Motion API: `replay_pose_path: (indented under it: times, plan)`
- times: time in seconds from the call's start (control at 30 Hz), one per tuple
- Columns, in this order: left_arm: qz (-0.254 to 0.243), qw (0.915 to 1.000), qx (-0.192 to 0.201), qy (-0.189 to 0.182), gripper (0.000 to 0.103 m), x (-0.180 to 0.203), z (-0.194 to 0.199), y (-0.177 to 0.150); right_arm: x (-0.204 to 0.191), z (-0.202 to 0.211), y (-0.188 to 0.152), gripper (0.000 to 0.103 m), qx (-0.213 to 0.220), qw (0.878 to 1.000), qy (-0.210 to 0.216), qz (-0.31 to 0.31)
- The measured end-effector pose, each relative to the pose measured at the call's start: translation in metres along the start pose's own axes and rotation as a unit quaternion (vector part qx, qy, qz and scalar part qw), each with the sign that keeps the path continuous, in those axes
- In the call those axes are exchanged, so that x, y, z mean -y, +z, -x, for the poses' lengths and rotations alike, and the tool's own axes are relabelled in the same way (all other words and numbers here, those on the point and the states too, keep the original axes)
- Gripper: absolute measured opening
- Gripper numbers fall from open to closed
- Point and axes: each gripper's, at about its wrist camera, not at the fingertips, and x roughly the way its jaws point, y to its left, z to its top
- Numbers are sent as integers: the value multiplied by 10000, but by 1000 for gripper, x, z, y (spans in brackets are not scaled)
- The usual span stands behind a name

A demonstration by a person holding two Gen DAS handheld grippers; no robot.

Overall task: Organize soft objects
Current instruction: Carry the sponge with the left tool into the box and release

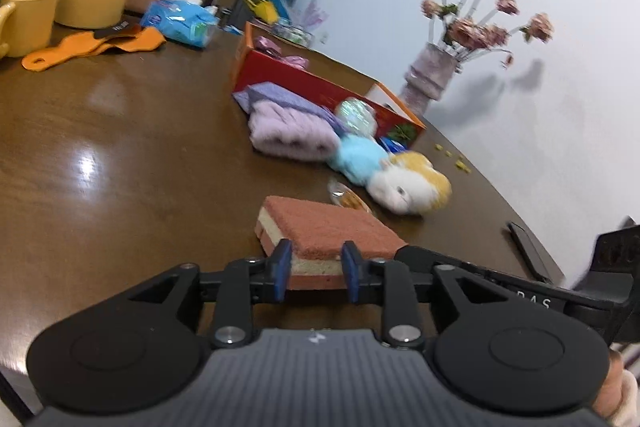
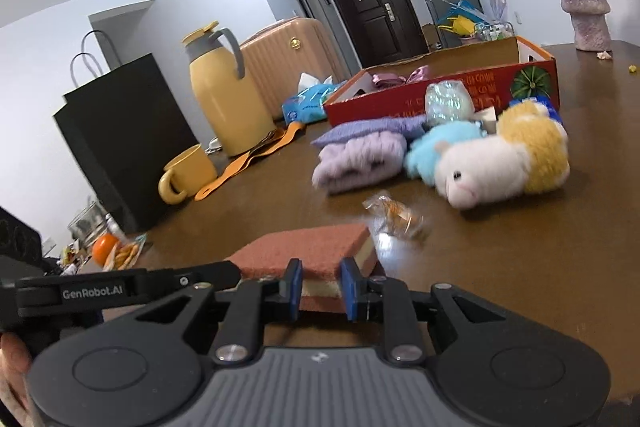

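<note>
A red and cream sponge (image 1: 326,227) lies on the brown table (image 1: 120,147). My left gripper (image 1: 316,273) is shut on one edge of it. My right gripper (image 2: 322,289) is shut on another edge of the same sponge (image 2: 308,251). Beyond it lie a white and yellow plush toy (image 1: 408,183) (image 2: 508,159), a blue plush (image 1: 358,157) (image 2: 436,145), folded lilac cloths (image 1: 288,127) (image 2: 360,155) and an iridescent ball (image 1: 354,115) (image 2: 446,101). A red cardboard box (image 1: 304,79) (image 2: 440,95) stands open behind them with a pink item inside.
A wrapped snack (image 2: 396,217) lies just past the sponge. A yellow jug (image 2: 224,95), yellow mug (image 2: 188,175), orange strap (image 2: 248,159), blue tissue pack (image 2: 308,103) and black bag (image 2: 120,139) stand at the left. A vase of flowers (image 2: 584,3) stands far right. A phone (image 1: 528,247) lies near the table edge.
</note>
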Motion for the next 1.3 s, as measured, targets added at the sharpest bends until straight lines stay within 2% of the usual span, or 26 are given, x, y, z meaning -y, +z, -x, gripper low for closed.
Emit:
replay_pose_path:
  times: [0.1, 0.33, 0.6, 0.77, 0.9, 1.17, 1.3]
  plan:
    - [-21, 9999, -89, -124, 37, 0, 9, -8, 0, 13, -12, 23, -66, 10000, 37, -34]
    - [342, 9992, 217, 26, 38, -10, 20, 8, 6, 24, -9, 28, 192, 9996, -79, -211]
    - [359, 9990, -250, 21, 38, -9, -9, 11, 7, 4, -7, 28, 40, 9992, -109, -395]
    - [451, 9984, -339, -22, 37, -15, -12, 5, 9, -4, -7, 28, -65, 9987, -107, -485]
    - [551, 9975, -448, -41, 33, -19, -17, 4, 11, -10, -8, 28, -136, 9984, -43, -547]
    - [560, 9976, -389, -85, 29, -18, -22, 10, 10, -17, 0, 27, -193, 9988, -44, -447]
    - [387, 9991, -136, -136, 29, -8, -23, 32, 5, -15, 20, 27, 44, 9997, -62, -245]
